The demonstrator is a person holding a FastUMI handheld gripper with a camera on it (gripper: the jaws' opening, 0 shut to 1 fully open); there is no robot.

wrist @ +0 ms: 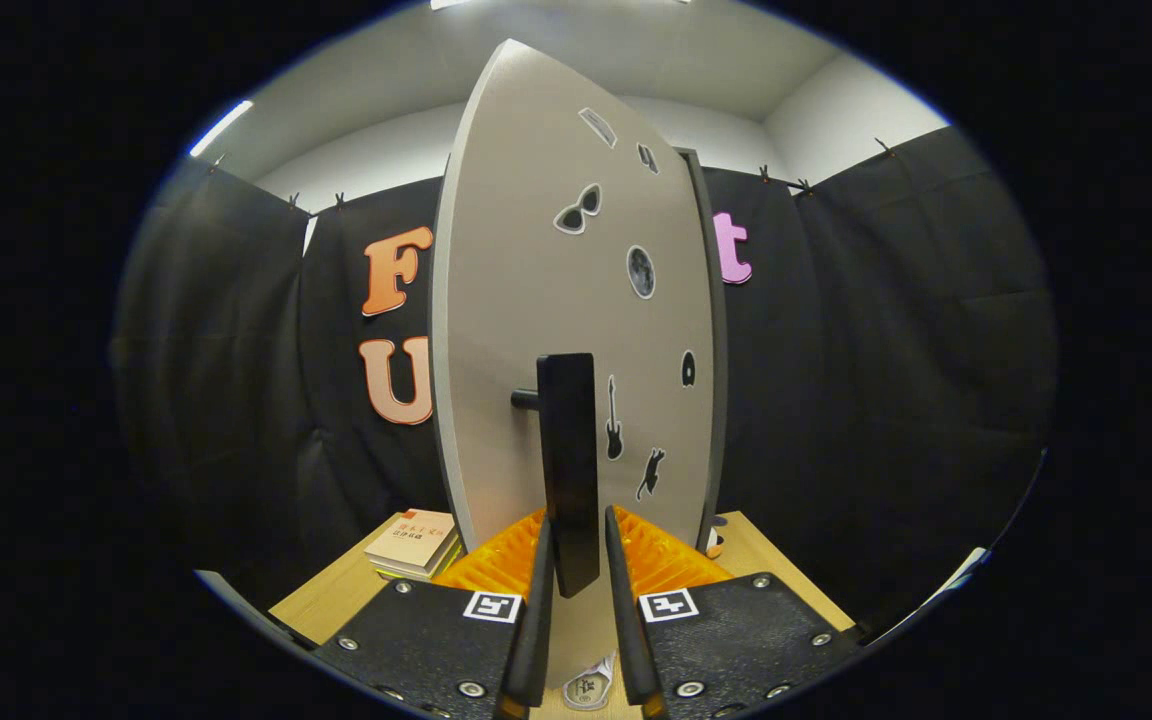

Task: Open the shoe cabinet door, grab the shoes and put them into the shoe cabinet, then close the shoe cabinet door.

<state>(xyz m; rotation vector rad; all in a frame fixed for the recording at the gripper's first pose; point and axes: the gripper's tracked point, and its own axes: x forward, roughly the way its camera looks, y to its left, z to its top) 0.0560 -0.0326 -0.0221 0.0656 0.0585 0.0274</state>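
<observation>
Tongs (574, 570) straddle the door handle (568, 470), fingers just either side of its lower end; can't tell if they're actually pinching it. Handle runs vertical, dead ahead. Door (536, 300) stands edge-on beyond it; books (414, 542) on the desk (331, 600) left.

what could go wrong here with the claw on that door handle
The claw straddles only the lower end of the handle, so it might slip off as the door swings. The books lie near the door's edge; a wide swing could bump them.
</observation>
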